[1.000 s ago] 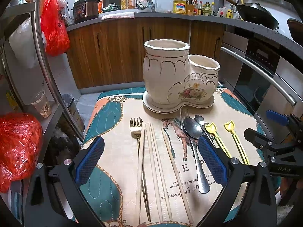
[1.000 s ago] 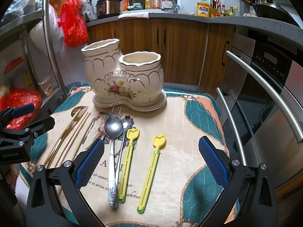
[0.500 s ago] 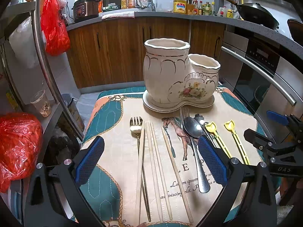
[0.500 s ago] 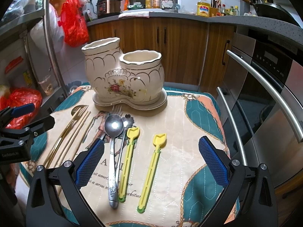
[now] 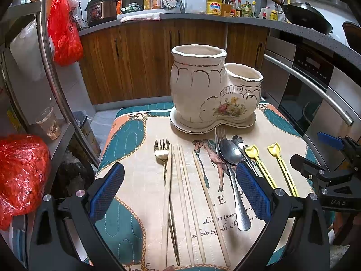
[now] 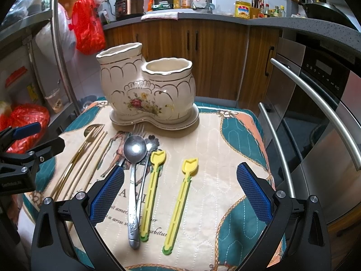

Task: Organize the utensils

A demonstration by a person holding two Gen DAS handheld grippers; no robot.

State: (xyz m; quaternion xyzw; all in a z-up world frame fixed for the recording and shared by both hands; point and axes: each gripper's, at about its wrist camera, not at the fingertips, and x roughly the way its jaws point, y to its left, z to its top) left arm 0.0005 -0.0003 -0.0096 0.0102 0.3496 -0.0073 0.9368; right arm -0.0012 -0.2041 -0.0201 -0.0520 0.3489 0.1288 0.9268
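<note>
A cream ceramic two-cup utensil holder (image 5: pixel 214 94) (image 6: pixel 146 92) stands empty at the back of the patterned mat (image 5: pixel 144 180) (image 6: pixel 225 149). On the mat lie a gold fork (image 5: pixel 161 151), several wooden chopsticks (image 5: pixel 187 194) (image 6: pixel 88 164), a silver spoon (image 5: pixel 230 155) (image 6: pixel 134 151) over a silver fork (image 5: pixel 220 133), and two yellow plastic utensils (image 5: pixel 279 162) (image 6: pixel 180 201). My left gripper (image 5: pixel 180 194) is open above the chopsticks. My right gripper (image 6: pixel 180 194) is open above the yellow utensils.
Wooden cabinets and a countertop with a rice cooker (image 5: pixel 101 9) stand behind. A steel oven with bar handles (image 6: pixel 315 113) is to the right. A metal rack with red bags (image 5: pixel 22 176) is to the left.
The right wrist view has shifted slightly closer to the mat. Nothing on the mat has moved, and both grippers stay open.
</note>
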